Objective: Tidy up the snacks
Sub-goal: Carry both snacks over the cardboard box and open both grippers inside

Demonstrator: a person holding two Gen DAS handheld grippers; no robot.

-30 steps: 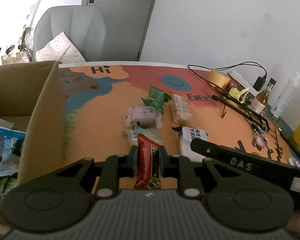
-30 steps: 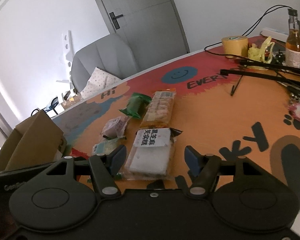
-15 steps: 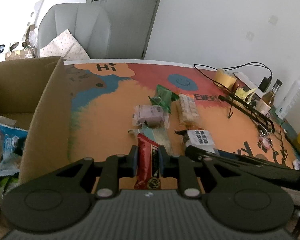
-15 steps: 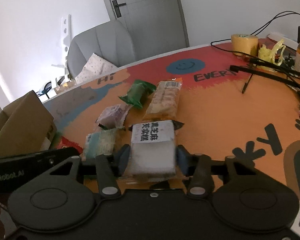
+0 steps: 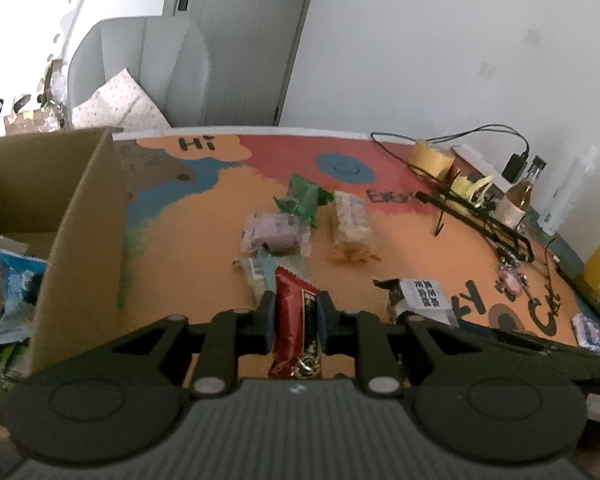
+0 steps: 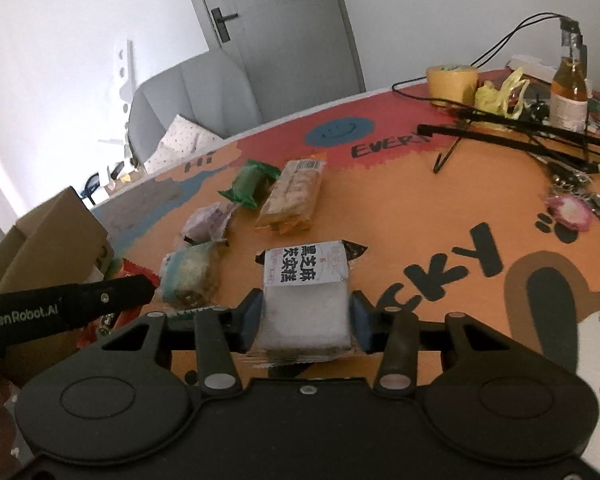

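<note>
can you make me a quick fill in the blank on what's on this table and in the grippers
1. The left gripper is shut on a snack bar in a ____ wrapper.
2. The right gripper's jaws are closing on a white snack pack with a ____ printed label.
3. Among the loose snacks, the green packet lies beside a long ____ cracker pack.
4. The open cardboard box already holds ____.

Missing words: red; black; orange; snacks

Bare orange tabletop (image 5: 188, 264) at centre-left lies open beside the brown cardboard box wall (image 5: 88, 232); a black wire stand (image 6: 512, 136) crowds the upper right.
</note>
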